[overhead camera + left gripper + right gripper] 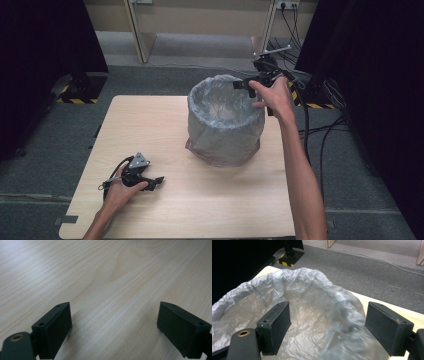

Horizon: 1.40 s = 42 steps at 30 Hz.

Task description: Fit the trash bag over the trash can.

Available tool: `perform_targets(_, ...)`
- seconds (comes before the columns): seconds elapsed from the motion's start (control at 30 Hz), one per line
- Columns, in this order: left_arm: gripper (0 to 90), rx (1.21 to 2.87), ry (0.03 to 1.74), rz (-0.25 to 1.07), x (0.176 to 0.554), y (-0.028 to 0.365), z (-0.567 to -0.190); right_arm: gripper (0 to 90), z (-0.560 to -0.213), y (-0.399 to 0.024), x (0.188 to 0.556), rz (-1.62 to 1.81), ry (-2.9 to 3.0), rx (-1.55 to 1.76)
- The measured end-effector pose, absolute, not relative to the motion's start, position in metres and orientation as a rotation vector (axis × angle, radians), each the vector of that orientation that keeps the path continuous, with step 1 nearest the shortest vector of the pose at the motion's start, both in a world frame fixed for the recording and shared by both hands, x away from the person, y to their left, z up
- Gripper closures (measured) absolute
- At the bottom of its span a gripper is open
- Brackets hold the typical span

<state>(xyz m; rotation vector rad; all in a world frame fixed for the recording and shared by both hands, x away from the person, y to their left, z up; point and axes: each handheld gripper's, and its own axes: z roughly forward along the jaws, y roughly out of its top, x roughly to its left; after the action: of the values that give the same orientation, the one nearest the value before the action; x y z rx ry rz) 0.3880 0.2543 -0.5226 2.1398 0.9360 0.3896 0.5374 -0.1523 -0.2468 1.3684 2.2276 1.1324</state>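
Left gripper (152,181) resting lower left on pale wooden table (210,200), jaws spread, gripping nothing. Centre frame: round bin lined with crinkled grey plastic bag (225,120). Right gripper (242,84) hovering at bag rim upper right, jaws spread, straddling rim. Likely pinching liner edge: close squarely on plastic. Loose black cables (320,130) lying on floor at right.

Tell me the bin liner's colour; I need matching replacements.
Translucent silvery grey; the bin liner shows best in the right gripper view.

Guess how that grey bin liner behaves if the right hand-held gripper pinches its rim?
The bin liner looks thin and crinkled, so probably floppy and light. Its glossy film may slip between the pads. The open right hand-held gripper would likely lift the rim, not the bin.
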Motion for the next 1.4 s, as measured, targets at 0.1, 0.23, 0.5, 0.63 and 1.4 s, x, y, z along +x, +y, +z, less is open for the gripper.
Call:
perform_targets(0.1,11.3,2.140,0.936,0.390,0.388,0.254,-0.523,20.7,-0.242,-0.163,0.532,1.178,2.193,1.368)
perform_targets(0.23,11.3,2.140,0.936,0.390,0.388,0.254,-0.523,20.7,-0.239,-0.178,0.527,1.161,2.159,1.372)
perform_targets(0.5,11.3,2.140,0.936,0.389,0.388,0.254,-0.523,20.8,-0.252,-0.210,0.525,1.180,2.093,1.437)
perform_targets(0.63,11.3,2.140,0.936,0.389,0.388,0.254,-0.523,20.8,-0.255,-0.221,0.524,1.203,2.060,1.452)
perform_targets(1.4,11.1,2.140,0.935,0.390,0.388,0.254,-0.523,19.7,-0.296,-0.257,0.524,1.234,1.960,1.508)
